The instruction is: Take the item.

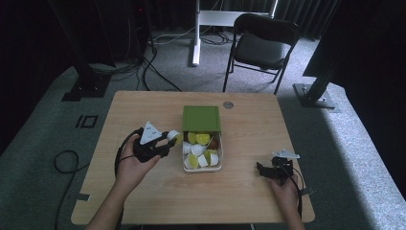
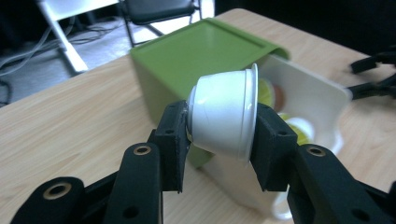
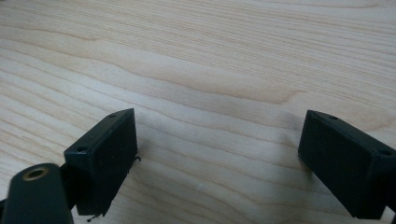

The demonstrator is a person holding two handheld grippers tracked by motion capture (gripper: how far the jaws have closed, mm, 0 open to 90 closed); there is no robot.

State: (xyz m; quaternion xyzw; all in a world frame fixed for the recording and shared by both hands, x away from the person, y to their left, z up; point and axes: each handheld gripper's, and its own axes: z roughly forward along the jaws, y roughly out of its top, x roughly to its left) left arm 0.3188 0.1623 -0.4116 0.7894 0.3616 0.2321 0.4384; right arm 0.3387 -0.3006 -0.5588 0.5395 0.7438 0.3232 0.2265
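Wooden table [image 1: 158, 182]; left gripper [image 2: 219, 135] – clamps white capsule [image 2: 224, 116]; right gripper [image 3: 219, 158] – agape

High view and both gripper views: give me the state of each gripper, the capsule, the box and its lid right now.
Left gripper: shut on the white capsule.
White capsule: held on its side, lifted, just left of the box.
Right gripper: open, over bare table.
White box: open, holding white, yellow-green and brown capsules.
Green lid: slid back over the box's far end.
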